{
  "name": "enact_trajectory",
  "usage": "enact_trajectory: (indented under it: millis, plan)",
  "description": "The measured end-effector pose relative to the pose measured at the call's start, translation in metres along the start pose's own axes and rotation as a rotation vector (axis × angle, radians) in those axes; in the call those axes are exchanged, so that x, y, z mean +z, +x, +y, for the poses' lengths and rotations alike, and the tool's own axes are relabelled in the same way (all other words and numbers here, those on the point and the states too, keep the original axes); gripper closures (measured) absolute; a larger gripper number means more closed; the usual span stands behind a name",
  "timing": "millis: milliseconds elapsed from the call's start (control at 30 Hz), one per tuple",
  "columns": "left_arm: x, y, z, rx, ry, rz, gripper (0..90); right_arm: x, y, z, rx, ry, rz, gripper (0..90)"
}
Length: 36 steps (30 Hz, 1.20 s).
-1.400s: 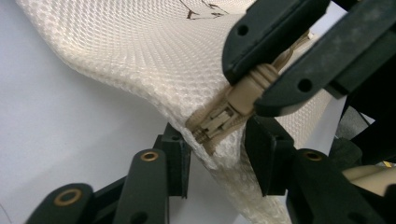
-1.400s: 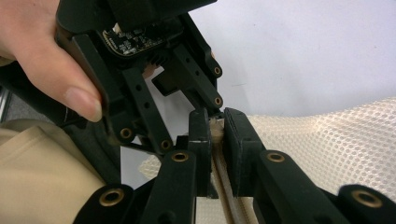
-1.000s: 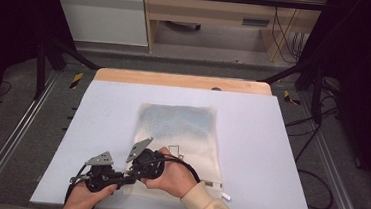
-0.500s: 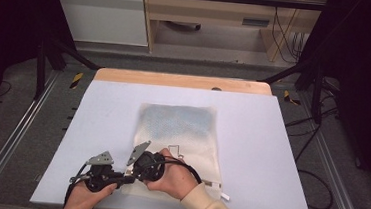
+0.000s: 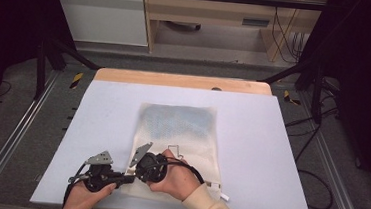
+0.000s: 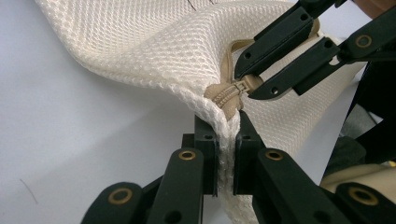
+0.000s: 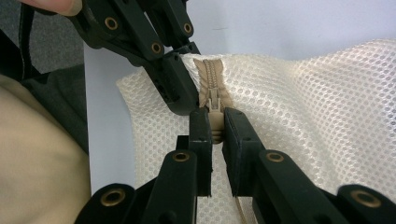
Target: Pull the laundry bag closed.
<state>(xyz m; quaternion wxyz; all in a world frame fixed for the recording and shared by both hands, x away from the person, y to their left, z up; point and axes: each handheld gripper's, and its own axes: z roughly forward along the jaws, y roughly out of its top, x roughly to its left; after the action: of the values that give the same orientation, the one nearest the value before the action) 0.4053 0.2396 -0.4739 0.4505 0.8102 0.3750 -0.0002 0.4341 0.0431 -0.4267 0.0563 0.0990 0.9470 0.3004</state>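
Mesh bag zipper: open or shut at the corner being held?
Shut there: the zipper teeth are meshed up to the pull, pinched by the right gripper. Further along, cannot tell.

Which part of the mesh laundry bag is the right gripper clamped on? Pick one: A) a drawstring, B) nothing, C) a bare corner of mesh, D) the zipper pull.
D: in the right gripper view, the right gripper is shut on the tan zipper pull of the mesh laundry bag.
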Motion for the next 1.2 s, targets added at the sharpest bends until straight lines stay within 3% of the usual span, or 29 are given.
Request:
enact_trajectory:
  millis: [200,333,500,700,967,1200]
  plan:
    - [0.000,0.000,-0.001,-0.014,0.010,0.005,83.9,0.003,0.001,-0.002,-0.015,0.016,0.002,82.6]
    - [0.000,0.000,-0.001,0.009,0.042,0.031,84.4,0.001,0.003,-0.001,0.002,-0.019,-0.003,82.5]
    - [0.002,0.000,-0.001,0.018,0.072,0.047,84.4,-0.001,0.005,0.002,-0.014,-0.032,-0.006,82.5]
    - [0.001,0.000,-0.001,0.008,0.057,0.046,84.4,0.001,0.006,0.001,-0.012,-0.020,-0.013,82.5]
    - [-0.004,0.000,0.001,0.000,0.038,0.037,84.4,0.007,0.003,-0.005,-0.012,0.051,-0.024,82.6]
    - [-0.002,-0.003,0.001,0.013,0.046,0.038,84.3,0.004,-0.002,-0.011,0.005,0.042,-0.007,82.5]
